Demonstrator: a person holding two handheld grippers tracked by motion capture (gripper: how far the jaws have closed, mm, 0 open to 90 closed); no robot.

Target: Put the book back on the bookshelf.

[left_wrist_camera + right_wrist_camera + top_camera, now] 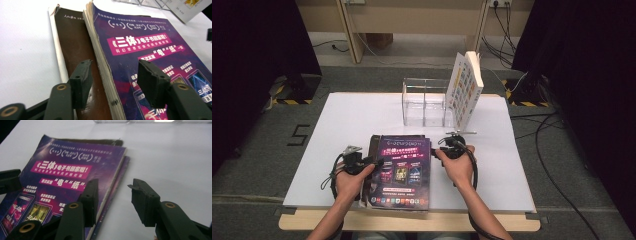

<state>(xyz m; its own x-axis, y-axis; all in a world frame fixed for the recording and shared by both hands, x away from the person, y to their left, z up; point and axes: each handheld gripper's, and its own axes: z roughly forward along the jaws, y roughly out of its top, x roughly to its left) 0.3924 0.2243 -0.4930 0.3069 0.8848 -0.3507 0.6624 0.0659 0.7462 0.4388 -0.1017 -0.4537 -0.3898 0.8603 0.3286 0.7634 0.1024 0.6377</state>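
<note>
A purple magazine (402,172) lies flat at the near middle of the white surface (347,120), on top of a brown book (75,50) whose cover shows along the magazine's left side. A further purple cover seems to peek out under the magazine's right edge, though the right gripper view is too soft to be sure.

The left gripper (377,162) sits at the magazine's left edge. In the left gripper view its fingers (81,81) stand apart, one over the brown book and the other over the purple cover, with the magazine's page edge between them; they do not press on it.

The right gripper (441,146) is at the magazine's far right corner. Its fingers (90,197) are also apart, one over the right edge of the magazine and the other over bare surface, holding nothing.

At the far side stands a clear plastic rack (424,102), with a white book (465,87) leaning upright against its right end.
</note>
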